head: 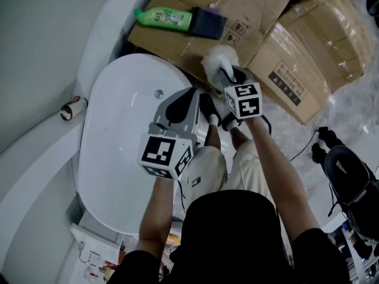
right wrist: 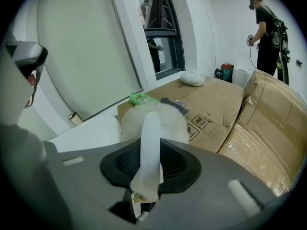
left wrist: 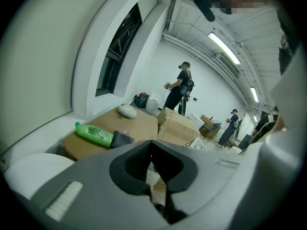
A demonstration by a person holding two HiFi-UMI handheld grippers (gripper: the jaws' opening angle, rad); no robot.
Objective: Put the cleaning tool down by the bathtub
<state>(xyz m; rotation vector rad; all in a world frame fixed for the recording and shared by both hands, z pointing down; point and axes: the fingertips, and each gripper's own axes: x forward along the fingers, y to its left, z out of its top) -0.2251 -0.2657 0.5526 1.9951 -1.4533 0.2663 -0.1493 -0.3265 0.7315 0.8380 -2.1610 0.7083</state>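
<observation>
The cleaning tool (head: 218,58) is a white fluffy brush on a pale plastic handle (right wrist: 150,145). My right gripper (head: 227,76) is shut on that handle, and the fluffy head (right wrist: 153,120) sticks out past the jaws, over the cardboard by the far end of the white bathtub (head: 127,141). My left gripper (head: 182,106) hangs over the tub's right rim; its jaws are shut with nothing between them (left wrist: 152,166).
Flattened cardboard boxes (head: 284,40) lie beyond the tub. On them rest a green bottle (head: 163,18) with a dark cloth (head: 207,22) beside it. A paper roll (head: 72,107) sits on the ledge left of the tub. People stand far off (left wrist: 181,88).
</observation>
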